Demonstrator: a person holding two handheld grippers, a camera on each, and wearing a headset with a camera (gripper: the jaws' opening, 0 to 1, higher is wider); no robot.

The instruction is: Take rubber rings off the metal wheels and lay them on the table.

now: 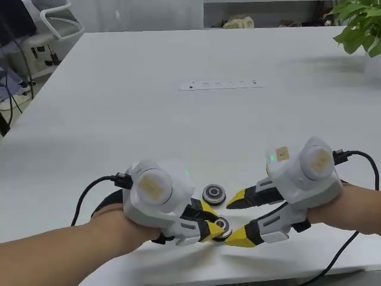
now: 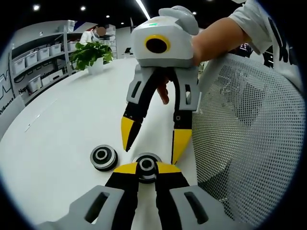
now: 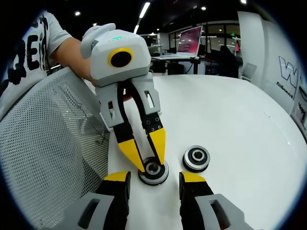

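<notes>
Item one: left gripper [image 1: 213,221], grey body with black jaws tipped in yellow, held in the person's left hand [image 1: 119,223]; jaws drawn in to a narrow gap and clamped on the near wheel [image 1: 222,226], a small round metal wheel with a black rubber ring around its rim, which lies flat on the white table [image 1: 178,131] close to its near edge. Whether the tips pinch the ring alone or the metal as well cannot be told. Item two: right gripper [image 2: 151,152], same make, facing the left one; jaws spread wide, released, holding nothing, its two yellow tips standing either side of the near wheel and apart from it. Item three: far wheel [image 1: 214,193], of the same kind, ring on, flat on the table just beside the near wheel, untouched. Item four: grey mesh chair back [image 2: 249,134] at the table's edge in both gripper views
</notes>
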